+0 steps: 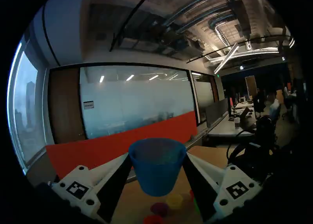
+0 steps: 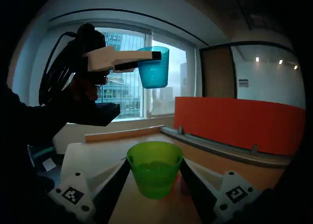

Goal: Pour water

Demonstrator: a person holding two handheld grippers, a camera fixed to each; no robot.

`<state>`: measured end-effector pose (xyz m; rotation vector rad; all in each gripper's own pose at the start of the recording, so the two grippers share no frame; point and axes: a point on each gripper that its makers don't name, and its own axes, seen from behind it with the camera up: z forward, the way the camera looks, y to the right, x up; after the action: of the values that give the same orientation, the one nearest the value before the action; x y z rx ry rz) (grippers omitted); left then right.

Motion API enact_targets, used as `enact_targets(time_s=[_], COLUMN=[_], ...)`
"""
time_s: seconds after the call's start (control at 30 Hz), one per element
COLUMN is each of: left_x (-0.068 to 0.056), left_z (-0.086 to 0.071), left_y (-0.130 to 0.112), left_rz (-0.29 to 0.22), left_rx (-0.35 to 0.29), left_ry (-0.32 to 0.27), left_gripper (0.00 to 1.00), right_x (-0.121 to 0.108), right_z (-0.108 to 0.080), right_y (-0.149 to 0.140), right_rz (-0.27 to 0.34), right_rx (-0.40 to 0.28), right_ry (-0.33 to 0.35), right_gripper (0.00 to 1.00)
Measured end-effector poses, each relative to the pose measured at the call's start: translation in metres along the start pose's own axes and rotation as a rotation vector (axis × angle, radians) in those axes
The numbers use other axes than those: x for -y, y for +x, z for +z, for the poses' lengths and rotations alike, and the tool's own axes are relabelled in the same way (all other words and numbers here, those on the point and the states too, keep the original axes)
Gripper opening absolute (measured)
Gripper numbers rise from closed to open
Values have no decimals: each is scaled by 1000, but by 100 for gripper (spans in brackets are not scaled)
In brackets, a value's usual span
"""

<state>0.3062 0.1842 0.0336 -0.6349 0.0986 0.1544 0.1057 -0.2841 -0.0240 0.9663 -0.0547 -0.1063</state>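
Note:
In the left gripper view my left gripper (image 1: 157, 165) is shut on a blue plastic cup (image 1: 157, 167), held upright above the wooden table. The right gripper view shows that same blue cup (image 2: 153, 69) raised high at upper centre, pinched by the left gripper (image 2: 150, 60) and a hand. My right gripper (image 2: 155, 173) is shut on a translucent green cup (image 2: 155, 173), upright, low over the table, with some liquid in it. The blue cup hangs well above the green one.
Small coloured cups, yellow (image 1: 174, 201), purple (image 1: 160, 208) and red (image 1: 153, 219), sit on the wooden table (image 1: 203, 151) below the blue cup. An orange divider panel (image 2: 242, 120) runs along the desk's far edge. Windows lie behind; office desks and chairs (image 1: 250, 118) stretch off to the right.

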Motion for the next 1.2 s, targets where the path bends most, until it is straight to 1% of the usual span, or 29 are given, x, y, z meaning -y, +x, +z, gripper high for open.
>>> enact_targets(time_s=[0.2,0.4,0.57,0.83,1.0,1.2], left_x=[3,4,4,6,8,7], left_z=[-5,-14,-21,-33,-38,-43], left_y=[-6,-20,-30,-49,-62,-76], left_rz=[-10,-20,-32,-69,-83,-105], left_rx=[3,11,12,17,25,37], left_ry=[2,8,10,21,31,33], left_gripper=[86,86,86,86,86,86], right_x=[-3,-10,-17,-30,-39,-49], right_z=[-4,-15,-26,-46,-58,-70], right_y=[3,9,12,15,16,17], right_rz=[7,3,-3,-9,-16,-15], right_rx=[-3,-3,0,10,13,15], right_ry=[-10,-35,-62,-105,-131,-159], right_gripper=[90,90,90,90,90,90])
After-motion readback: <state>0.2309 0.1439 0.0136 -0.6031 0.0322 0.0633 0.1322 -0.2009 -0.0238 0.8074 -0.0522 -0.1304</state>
